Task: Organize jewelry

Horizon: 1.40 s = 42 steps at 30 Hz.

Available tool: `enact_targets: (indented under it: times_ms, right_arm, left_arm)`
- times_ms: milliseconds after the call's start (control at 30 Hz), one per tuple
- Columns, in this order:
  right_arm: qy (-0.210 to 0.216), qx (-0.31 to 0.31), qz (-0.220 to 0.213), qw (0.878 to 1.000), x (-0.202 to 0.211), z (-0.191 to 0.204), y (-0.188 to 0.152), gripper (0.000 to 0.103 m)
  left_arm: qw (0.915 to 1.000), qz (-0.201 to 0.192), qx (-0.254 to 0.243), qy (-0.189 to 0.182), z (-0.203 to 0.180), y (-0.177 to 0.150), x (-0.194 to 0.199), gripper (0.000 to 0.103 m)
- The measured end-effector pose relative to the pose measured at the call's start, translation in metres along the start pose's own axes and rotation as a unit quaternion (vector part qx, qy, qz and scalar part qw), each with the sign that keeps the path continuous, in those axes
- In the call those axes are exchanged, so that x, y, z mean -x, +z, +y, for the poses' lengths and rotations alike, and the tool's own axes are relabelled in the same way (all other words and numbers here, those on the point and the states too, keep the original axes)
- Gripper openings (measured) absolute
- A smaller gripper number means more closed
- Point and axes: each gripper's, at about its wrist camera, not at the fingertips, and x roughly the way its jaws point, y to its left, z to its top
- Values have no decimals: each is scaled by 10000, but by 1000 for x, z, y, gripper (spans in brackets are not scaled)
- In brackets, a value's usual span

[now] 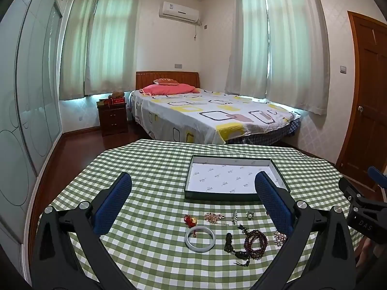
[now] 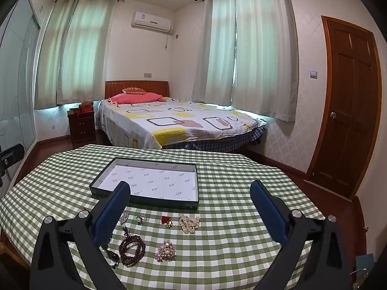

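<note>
A shallow dark-rimmed tray (image 1: 186, 186) with white lining lies empty on the green checked table; it also shows in the right wrist view (image 2: 93, 188). Jewelry lies loose in front of it: a pale jade bangle (image 1: 199, 239), a red charm (image 1: 189, 220), dark red prayer beads (image 1: 256, 242) (image 2: 131, 249), a rhinestone brooch (image 2: 166, 250), a pearl string (image 2: 189, 223), a ring (image 2: 141, 218), a red brooch (image 2: 166, 220). My left gripper (image 1: 193, 188) is open and empty above the jewelry. My right gripper (image 2: 191, 195) is open and empty above it too.
The round table's cloth (image 1: 145, 166) drops off at the far edge. Beyond stand a bed (image 1: 205, 116), a nightstand (image 1: 113, 117), a wardrobe at left and a wooden door (image 2: 348, 111) at right. The right gripper's body (image 1: 362, 207) shows at the left view's right edge.
</note>
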Motion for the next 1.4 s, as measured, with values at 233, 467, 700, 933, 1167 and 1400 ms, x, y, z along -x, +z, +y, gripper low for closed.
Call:
enact_targets:
  times_ms: [233, 467, 700, 933, 1167, 1400]
  right_arm:
    - [-2, 4, -26, 10000, 0, 0, -1, 97]
    - [1, 4, -33, 10000, 0, 0, -1, 97]
    - [2, 9, -42, 10000, -1, 1, -3, 97]
    - [3, 9, -45, 10000, -1, 1, -2, 97]
    - [-2, 11, -60, 10000, -1, 1, -5, 97]
    - [-1, 13, -68, 10000, -1, 1, -5, 97]
  left_arm:
    - [10000, -8, 2, -1, 0, 1, 2, 99]
    - [10000, 36, 5, -22, 0, 3, 3, 99]
    - [10000, 22, 12, -18, -1, 1, 4, 99]
    - [10000, 23, 4, -17, -1, 1, 4, 99]
    - [10000, 42, 3, -36, -2, 0, 6, 99]
    - [10000, 47, -9, -42, -3, 0, 6, 99]
